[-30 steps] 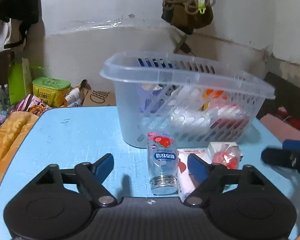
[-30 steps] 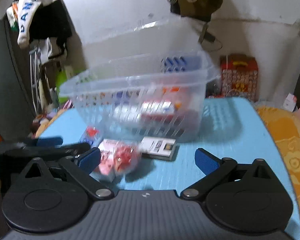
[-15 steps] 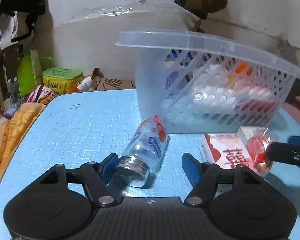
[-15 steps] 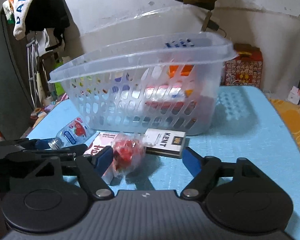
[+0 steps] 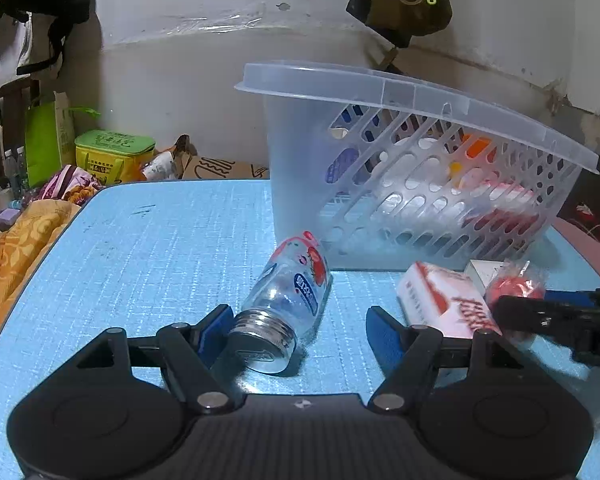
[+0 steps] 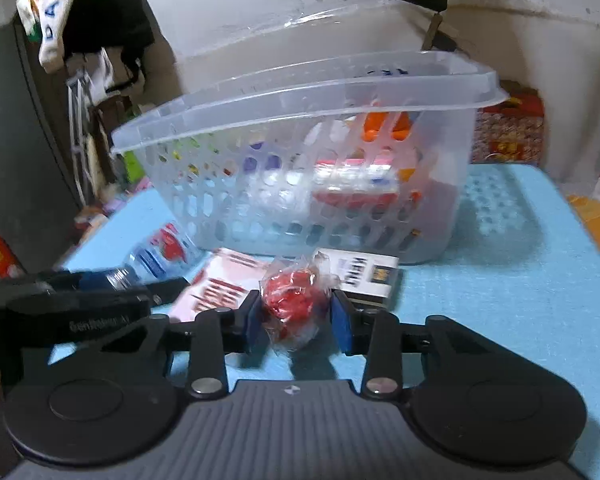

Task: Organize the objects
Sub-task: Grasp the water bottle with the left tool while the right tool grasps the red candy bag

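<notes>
Nearest to the right wrist camera, the right gripper point(image 6: 296, 316) is seen closing on a red sweet in clear wrapper point(image 6: 294, 304); both blue pads touch the wrapper. In the left wrist view, the left gripper point(image 5: 296, 334) is spread, and a small glass bottle point(image 5: 286, 312) is lain on its side between the fingers, its metal cap touching the left pad point(image 5: 214, 334). Beside it, a pink-and-white carton point(image 5: 444, 300) and a black-and-white box point(image 6: 366, 276) are found on the blue table point(image 5: 160, 248). Further back, a clear slotted basket point(image 5: 420, 184) is placed, already filled with items.

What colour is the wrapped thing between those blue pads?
Red, in clear wrap; the right wrist view shows it best.
</notes>
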Tool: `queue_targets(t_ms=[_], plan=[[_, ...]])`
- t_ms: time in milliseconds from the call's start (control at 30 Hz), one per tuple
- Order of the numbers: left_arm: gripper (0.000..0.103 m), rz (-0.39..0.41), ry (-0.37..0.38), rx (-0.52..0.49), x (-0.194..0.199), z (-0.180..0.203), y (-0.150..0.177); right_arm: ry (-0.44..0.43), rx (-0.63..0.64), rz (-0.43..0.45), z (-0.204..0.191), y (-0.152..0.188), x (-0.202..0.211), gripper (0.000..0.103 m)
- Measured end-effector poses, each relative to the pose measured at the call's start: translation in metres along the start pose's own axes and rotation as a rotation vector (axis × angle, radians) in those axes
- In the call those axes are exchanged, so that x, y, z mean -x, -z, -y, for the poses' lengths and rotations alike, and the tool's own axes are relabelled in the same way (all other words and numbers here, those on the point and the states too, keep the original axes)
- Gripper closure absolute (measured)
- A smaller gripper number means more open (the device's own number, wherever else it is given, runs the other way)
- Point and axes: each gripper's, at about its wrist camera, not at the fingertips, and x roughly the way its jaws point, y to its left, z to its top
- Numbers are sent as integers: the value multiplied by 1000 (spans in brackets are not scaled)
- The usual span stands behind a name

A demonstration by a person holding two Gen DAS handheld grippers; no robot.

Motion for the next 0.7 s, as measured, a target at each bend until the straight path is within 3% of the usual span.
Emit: queue_targets(t_ms=[167,233,333,700], plan=[[42,6,-30,-10,1,3,0,9,15,-12,4,5,9,62],[42,4,-39,-18,1,4,0,12,26,-14,3,5,9,62],[59,7,-65,-30,2,7,1,17,46,-17,0,5,9,62],[60,86,-6,-111,27,21,10,-14,29,-13,14,5,21,63]])
